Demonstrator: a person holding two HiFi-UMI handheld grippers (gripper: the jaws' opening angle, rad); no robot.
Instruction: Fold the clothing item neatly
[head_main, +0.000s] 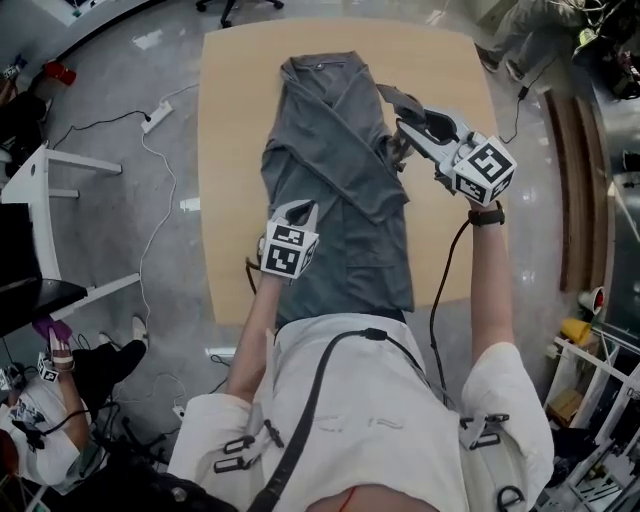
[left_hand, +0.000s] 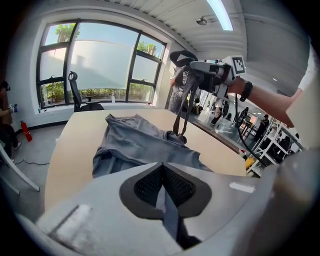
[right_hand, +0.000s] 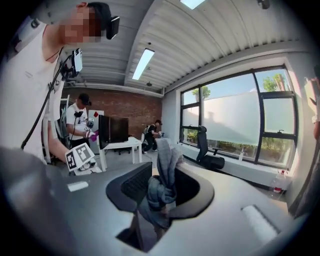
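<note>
I judge the fold barely begun: right claw (head_main: 395, 115) grips a garment (head_main: 340, 200) edge raised above the worktop (head_main: 230, 120), left claw (head_main: 300, 210) pinches its near hem, rest rumpled.

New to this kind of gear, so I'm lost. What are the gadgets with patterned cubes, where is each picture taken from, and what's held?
No robot: a person holds a two-jaw gripper in each hand; the cubes are part of them. One picture comes from a camera on the person's head, looking down; the other two from a camera on each gripper. A grey garment lies on a table. The left gripper is shut on its edge near the person. The right gripper is shut on a bunch of its cloth, raised above the table.
</note>
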